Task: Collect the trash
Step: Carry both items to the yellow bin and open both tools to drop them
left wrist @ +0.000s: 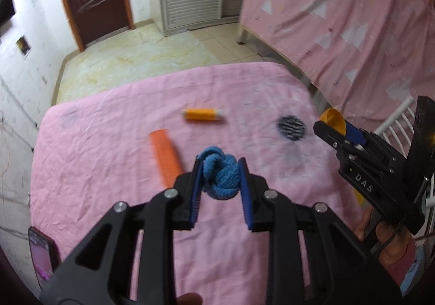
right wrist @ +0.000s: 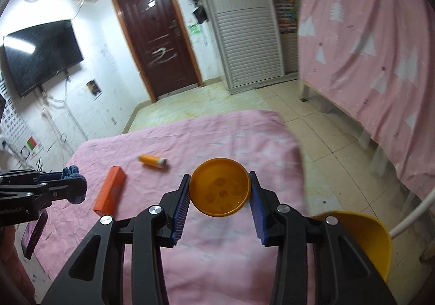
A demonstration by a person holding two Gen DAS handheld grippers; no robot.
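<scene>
My left gripper (left wrist: 219, 161) is shut on a blue knotted rope ball (left wrist: 221, 180), lifted above the pink-covered table (left wrist: 108, 182). My right gripper (right wrist: 220, 175) is shut on a round yellow cup (right wrist: 220, 192), its open side facing the camera. Each gripper shows in the other's view: the right one (left wrist: 337, 125) with the cup (left wrist: 333, 117) at the right, the left one (right wrist: 74, 182) with the ball (right wrist: 71, 172) at the left. An orange box (left wrist: 165, 158) (right wrist: 110, 192) and an orange tube (left wrist: 204, 114) (right wrist: 152, 161) lie on the cloth.
A yellow container (right wrist: 361, 239) sits at the table's right, beside a white rail (right wrist: 413, 218). A phone (left wrist: 40, 258) lies at the near left edge. A dark striped patch (left wrist: 291, 127) marks the cloth. A bed with a pink sheet (right wrist: 367, 46) stands at the right.
</scene>
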